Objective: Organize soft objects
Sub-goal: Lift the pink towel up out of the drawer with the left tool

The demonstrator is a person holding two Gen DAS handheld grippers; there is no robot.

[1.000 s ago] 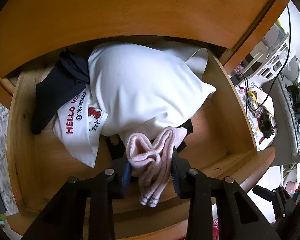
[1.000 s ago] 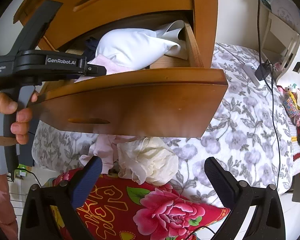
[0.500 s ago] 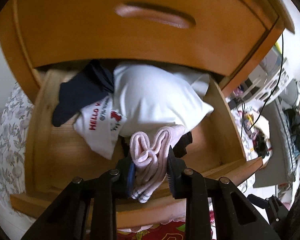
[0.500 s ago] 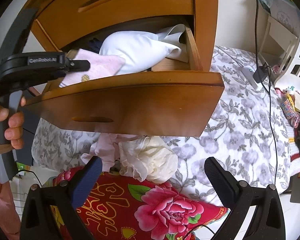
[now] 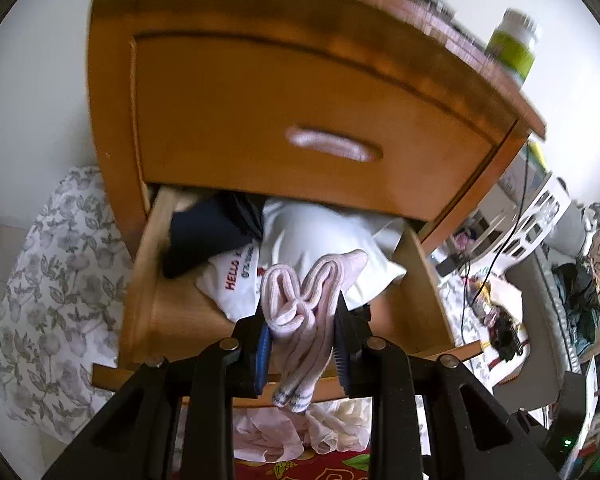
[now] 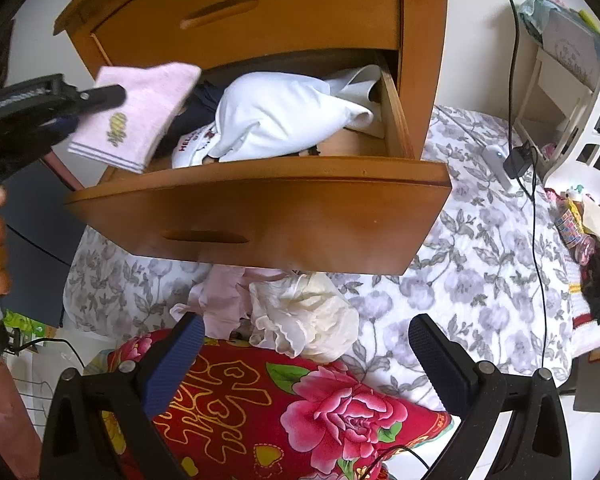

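Far left in the right wrist view: left gripper raised above the front edge of the open drawer, fingers clamped on a folded pair of pink socks. Held clear of the wood, probably so the bundle can pass over the drawer front without snagging. Cuffs hanging down, striped hems toward the floor; grip taken across the middle, a sensible spot for keeping the fold together.

Same socks seen from the left wrist camera: pinched between the two pads, toes fanned out ahead over the drawer, cuffs dangling behind. Blurred picture, so exact height over the contents hard to call.

Moving right, inside the drawer: dark navy garment pushed to the back left, a white shirt with red lettering beneath, and a bulky white bundle filling the centre and right. Little bare wood left; front left corner looks like the likeliest room for the socks.

Below the drawer front, on the bed: a pale pink garment and a cream frilly cloth, bunched together against a red floral cushion, seemingly waiting their turn.

Lowest and rightmost: right gripper hanging above that pile, fingers wide apart and holding nothing, apparently lined up to take the cream cloth.
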